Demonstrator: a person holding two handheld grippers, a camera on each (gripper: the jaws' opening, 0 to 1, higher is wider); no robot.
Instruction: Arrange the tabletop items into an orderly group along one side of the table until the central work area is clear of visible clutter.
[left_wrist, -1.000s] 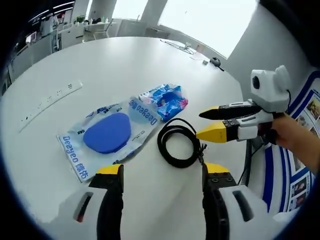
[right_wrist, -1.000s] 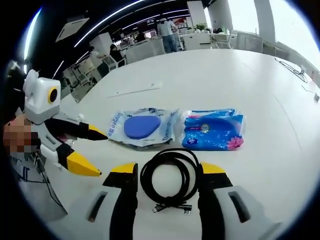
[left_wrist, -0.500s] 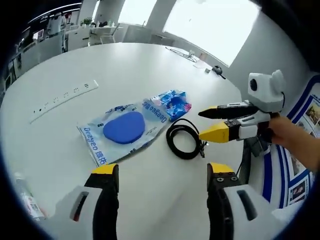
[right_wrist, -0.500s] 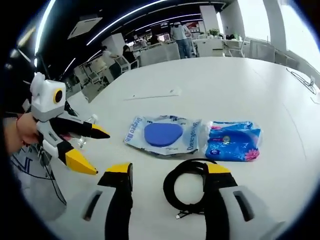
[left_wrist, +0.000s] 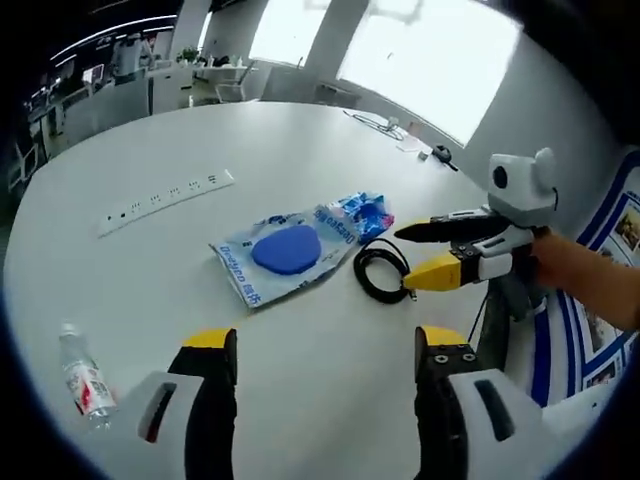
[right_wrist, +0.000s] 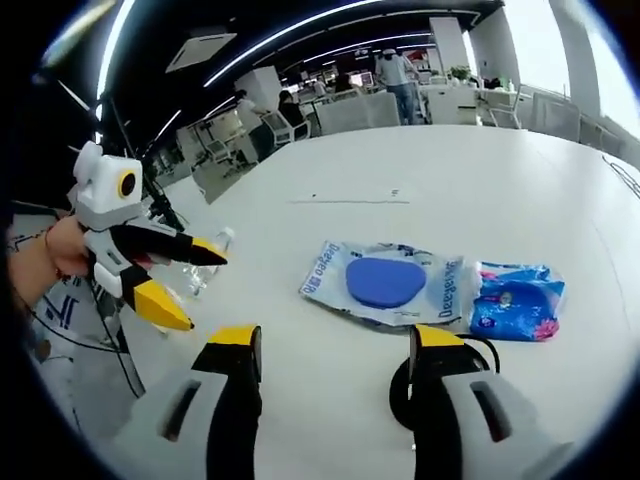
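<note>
A clear packet holding a blue oval pad (left_wrist: 285, 250) (right_wrist: 385, 282) lies flat on the white table (left_wrist: 300, 150). A blue wipes pack (left_wrist: 362, 213) (right_wrist: 515, 305) touches its end. A coiled black cable (left_wrist: 382, 272) (right_wrist: 397, 393) lies beside them, partly hidden behind my right jaw in the right gripper view. A small water bottle (left_wrist: 82, 378) (right_wrist: 205, 270) lies near the table's edge. My left gripper (left_wrist: 325, 345) (right_wrist: 207, 291) is open and holds nothing. My right gripper (right_wrist: 335, 345) (left_wrist: 404, 260) is open too, hovering just off the cable.
A long white power strip (left_wrist: 165, 195) (right_wrist: 350, 200) lies farther in on the table. Loose cables (left_wrist: 375, 120) and a small dark item (left_wrist: 432, 152) sit at the far edge. Desks, chairs and people (right_wrist: 400, 80) fill the office behind.
Both views have pulled back from the items, so packet, wipes and cable look smaller. The bottle has come into view. The items themselves have not moved.
</note>
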